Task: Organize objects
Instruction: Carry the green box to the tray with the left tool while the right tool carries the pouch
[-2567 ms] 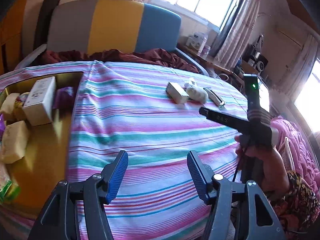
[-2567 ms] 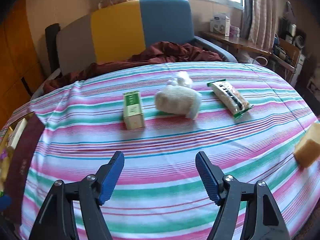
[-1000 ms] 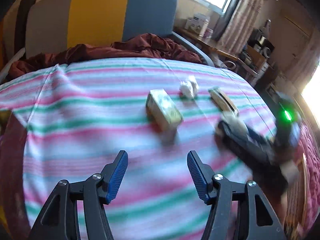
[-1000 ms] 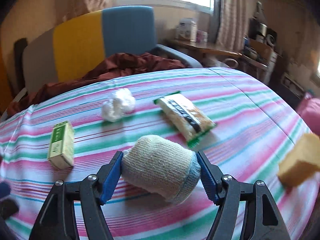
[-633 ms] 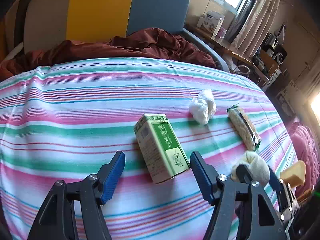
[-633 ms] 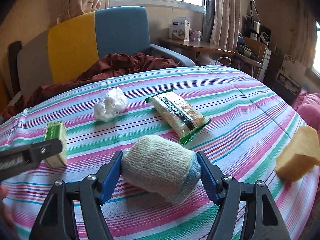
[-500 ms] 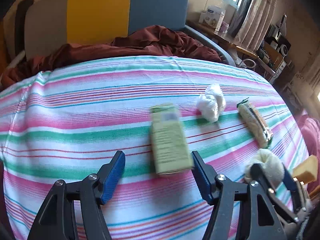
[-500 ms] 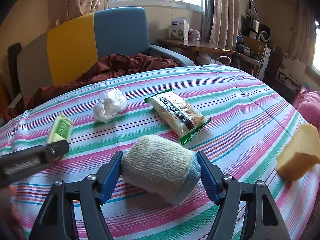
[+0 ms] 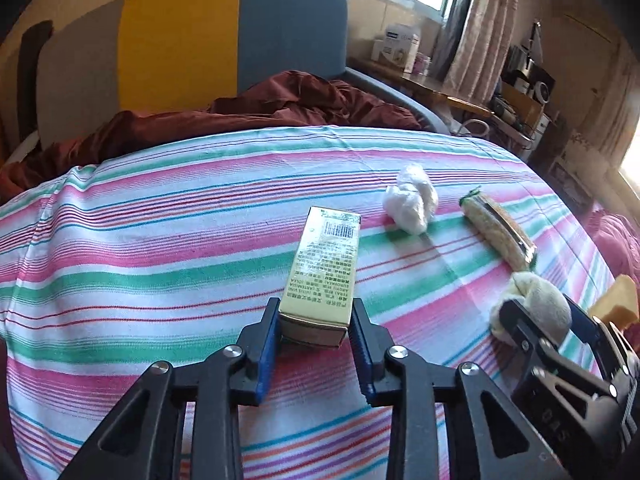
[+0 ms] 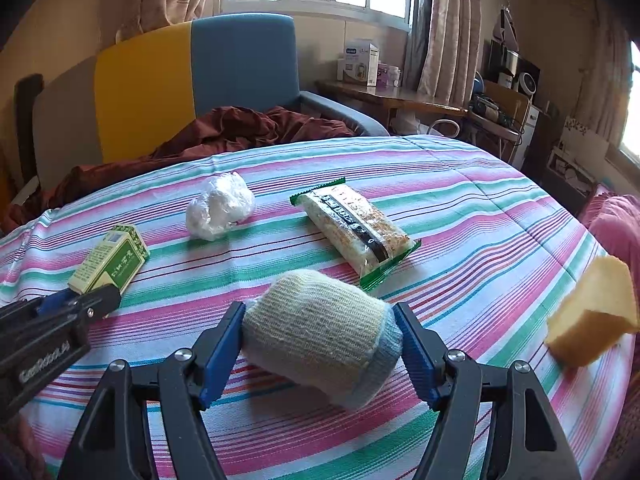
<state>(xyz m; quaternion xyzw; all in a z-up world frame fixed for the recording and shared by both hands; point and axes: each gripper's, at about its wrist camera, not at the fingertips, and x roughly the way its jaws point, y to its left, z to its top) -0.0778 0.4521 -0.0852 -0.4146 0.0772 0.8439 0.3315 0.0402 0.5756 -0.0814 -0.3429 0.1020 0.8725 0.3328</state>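
My left gripper (image 9: 313, 334) is shut on the near end of a small green and cream carton (image 9: 323, 267), which lies lengthwise away from me on the striped bedspread (image 9: 160, 240). In the right wrist view that carton (image 10: 109, 263) sits at the left with the left gripper (image 10: 80, 305) on it. A rolled cream sock with a blue cuff (image 10: 320, 330) is clamped between the blue pads of my right gripper (image 10: 320, 350). In the left wrist view the sock (image 9: 534, 306) shows at the far right in the right gripper (image 9: 538, 326).
A crumpled white plastic wad (image 10: 220, 206) and a green-edged snack packet (image 10: 354, 226) lie farther back on the bed. A yellow sponge (image 10: 594, 310) rests at the right edge. A maroon blanket (image 9: 260, 106) and a grey, yellow and blue headboard (image 9: 192, 40) are behind.
My left gripper moved in over the carton and its jaws closed on the carton's near end. The right gripper kept still with the sock in it.
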